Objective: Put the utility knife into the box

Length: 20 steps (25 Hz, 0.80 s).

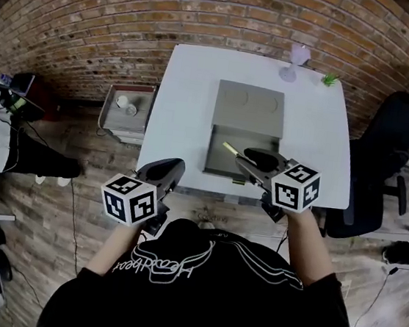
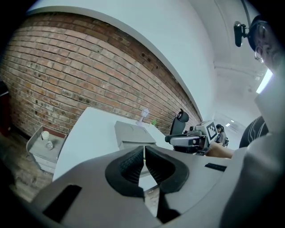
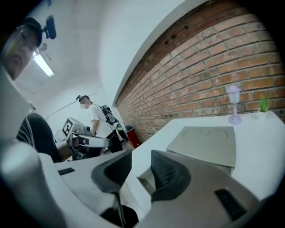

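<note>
Head view: right tool [image 1: 251, 159] jaws apart, empty, above box [image 1: 248, 109]; left tool [image 1: 171, 167] jaws together; chair [image 1: 393, 134] beside table [image 1: 187, 98].

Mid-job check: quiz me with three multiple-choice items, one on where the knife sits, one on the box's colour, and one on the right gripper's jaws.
1. On the white table, where does the utility knife lie?
A. inside the box's open tray
B. on top of the box's lid
C. on the table, outside the box

2. What colour is the box?
A. red
B. grey
C. blue

3. How do the jaws of the right gripper stand?
A. shut on the knife
B. shut together, empty
C. apart, nothing between them

Answers:
1 A: in the head view the yellowish knife lies within the tray's walls.
2 B: lid and tray both show plain grey.
3 C: the right gripper view shows a clear gap between the pads, with only table and box beyond.
</note>
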Each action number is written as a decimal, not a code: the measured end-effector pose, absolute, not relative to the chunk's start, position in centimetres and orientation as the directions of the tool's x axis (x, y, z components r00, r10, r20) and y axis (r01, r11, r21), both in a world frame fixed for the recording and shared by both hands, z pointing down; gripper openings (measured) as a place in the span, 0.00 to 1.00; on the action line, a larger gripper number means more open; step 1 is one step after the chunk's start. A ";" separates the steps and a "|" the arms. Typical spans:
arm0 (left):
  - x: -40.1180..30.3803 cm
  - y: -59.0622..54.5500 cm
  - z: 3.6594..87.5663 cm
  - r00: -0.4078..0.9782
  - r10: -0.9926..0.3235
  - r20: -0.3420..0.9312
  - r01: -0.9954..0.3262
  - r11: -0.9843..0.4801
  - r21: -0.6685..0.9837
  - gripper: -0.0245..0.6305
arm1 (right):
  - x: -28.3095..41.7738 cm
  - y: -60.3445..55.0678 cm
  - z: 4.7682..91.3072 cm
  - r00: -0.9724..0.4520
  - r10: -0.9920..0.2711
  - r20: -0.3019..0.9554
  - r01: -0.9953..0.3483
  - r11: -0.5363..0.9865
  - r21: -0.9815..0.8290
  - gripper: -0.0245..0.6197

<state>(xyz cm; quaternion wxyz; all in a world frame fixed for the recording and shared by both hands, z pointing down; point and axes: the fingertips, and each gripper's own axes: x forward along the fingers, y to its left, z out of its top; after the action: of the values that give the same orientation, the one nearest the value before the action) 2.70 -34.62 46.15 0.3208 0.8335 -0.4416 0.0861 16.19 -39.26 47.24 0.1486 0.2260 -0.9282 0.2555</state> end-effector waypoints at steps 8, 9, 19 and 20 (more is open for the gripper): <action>5.7 -34.1 39.7 0.670 -0.672 0.316 -0.738 -0.553 0.388 0.09 | 16.2 -34.6 38.7 -0.927 -0.341 0.156 -0.375 0.848 -0.374 0.04; 6.1 -33.8 38.9 0.679 -0.668 0.303 -0.729 -0.568 0.382 0.09 | 16.2 -34.0 38.2 -0.933 -0.331 0.140 -0.360 0.858 -0.367 0.04; 8.3 -32.4 35.4 0.753 -0.615 0.234 -0.658 -0.697 0.284 0.09 | 16.4 -32.9 36.2 -0.926 -0.363 0.104 -0.377 0.870 -0.318 0.04; 8.4 -32.4 35.7 0.754 -0.612 0.240 -0.657 -0.701 0.276 0.09 | 16.5 -33.0 36.4 -0.921 -0.373 0.109 -0.388 0.866 -0.316 0.04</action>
<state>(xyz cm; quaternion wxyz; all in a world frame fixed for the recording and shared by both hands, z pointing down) 8.35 -32.44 35.69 0.1744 0.9200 -0.3450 0.0648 16.54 -33.04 36.37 0.0222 0.1970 -0.9656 0.1684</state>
